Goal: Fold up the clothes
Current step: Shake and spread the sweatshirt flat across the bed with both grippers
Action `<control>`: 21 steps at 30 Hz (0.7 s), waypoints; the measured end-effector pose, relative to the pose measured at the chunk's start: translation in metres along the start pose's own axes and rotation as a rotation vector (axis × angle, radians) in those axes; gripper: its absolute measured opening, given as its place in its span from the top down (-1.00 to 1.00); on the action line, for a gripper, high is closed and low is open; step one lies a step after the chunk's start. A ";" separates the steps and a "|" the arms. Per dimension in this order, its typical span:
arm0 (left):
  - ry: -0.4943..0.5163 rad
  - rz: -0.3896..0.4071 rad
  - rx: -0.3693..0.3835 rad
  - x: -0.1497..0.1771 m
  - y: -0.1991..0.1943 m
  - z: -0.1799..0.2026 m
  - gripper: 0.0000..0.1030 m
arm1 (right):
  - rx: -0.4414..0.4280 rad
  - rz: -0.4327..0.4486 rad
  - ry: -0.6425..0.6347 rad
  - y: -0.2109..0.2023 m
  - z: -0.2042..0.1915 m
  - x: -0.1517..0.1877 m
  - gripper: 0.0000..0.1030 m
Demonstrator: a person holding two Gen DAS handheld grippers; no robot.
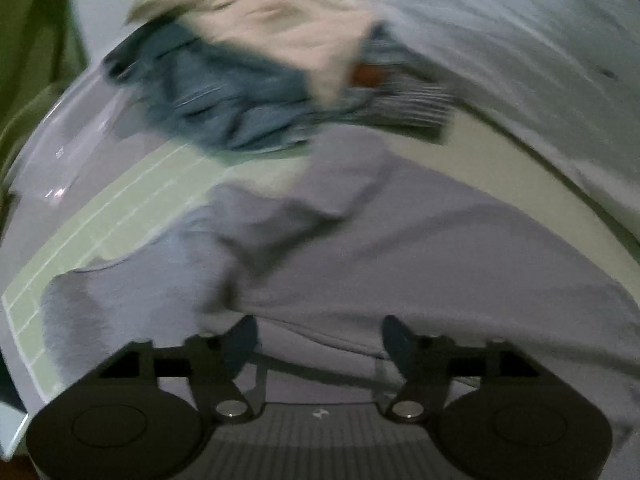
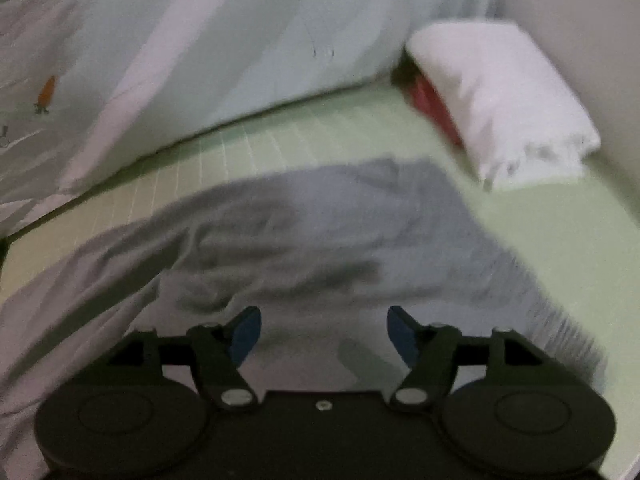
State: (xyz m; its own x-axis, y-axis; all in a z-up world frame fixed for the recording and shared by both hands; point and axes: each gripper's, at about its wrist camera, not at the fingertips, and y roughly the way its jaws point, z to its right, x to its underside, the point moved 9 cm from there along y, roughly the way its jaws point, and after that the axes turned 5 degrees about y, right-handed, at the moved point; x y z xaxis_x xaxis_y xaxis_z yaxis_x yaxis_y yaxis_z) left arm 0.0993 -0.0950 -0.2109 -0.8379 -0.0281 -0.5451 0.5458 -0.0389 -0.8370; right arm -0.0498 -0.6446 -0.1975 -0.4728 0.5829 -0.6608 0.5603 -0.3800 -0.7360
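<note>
**Both grippers clear of grey garment**

Left gripper (image 1: 319, 334) and right gripper (image 2: 324, 326) stood with jaws apart, nothing between them. The grey garment (image 1: 360, 240) lay rumpled on the green mat (image 2: 540, 232). Judged mid-fold; next move requires regripping an edge.

The left claw (image 1: 320, 340) sits at six o'clock with its jaws spread apart and nothing pressed between the dark blue pads (image 1: 246, 336); the cloth lies beneath them. Under and ahead of it a grey garment (image 1: 360, 240) lies spread and rumpled over a pale green mat with a white grid (image 1: 120, 216), reaching from eight o'clock across to four o'clock. Toward twelve o'clock lies a blurred heap: a cream garment (image 1: 280, 28) on top, blue denim (image 1: 224, 92) just below it toward eleven o'clock, a striped garment (image 1: 412, 104) toward one o'clock. A pale blue sheet (image 1: 520, 40) fills two o'clock.
</note>
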 end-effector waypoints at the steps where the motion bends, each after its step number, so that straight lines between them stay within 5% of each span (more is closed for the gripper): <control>1: 0.011 0.003 0.010 0.005 -0.005 0.014 -0.45 | 0.005 0.007 -0.008 0.005 0.010 -0.009 -0.37; 6: 0.025 0.016 0.059 0.039 -0.022 0.082 -0.61 | -0.003 0.022 -0.082 0.047 0.050 -0.053 -0.37; 14: -0.058 -0.008 0.019 0.079 -0.037 0.147 -0.65 | -0.076 -0.046 -0.184 0.128 0.078 -0.097 -0.37; 16: -0.061 -0.016 -0.004 0.085 -0.038 0.157 -0.66 | -0.115 -0.084 -0.208 0.146 0.076 -0.100 -0.28; 18: -0.058 -0.026 -0.029 0.086 -0.037 0.166 -0.66 | -0.149 -0.140 -0.247 0.163 0.072 -0.100 0.07; 21: -0.043 -0.041 -0.063 0.084 -0.035 0.178 -0.66 | -0.153 -0.119 -0.323 0.176 0.070 -0.113 0.16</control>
State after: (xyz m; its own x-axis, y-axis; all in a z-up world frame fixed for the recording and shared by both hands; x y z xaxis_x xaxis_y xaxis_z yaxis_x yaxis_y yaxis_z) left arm 0.0106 -0.2739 -0.2188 -0.8582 -0.0704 -0.5085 0.5084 0.0218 -0.8609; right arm 0.0546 -0.8280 -0.2625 -0.7169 0.3505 -0.6026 0.5724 -0.1974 -0.7958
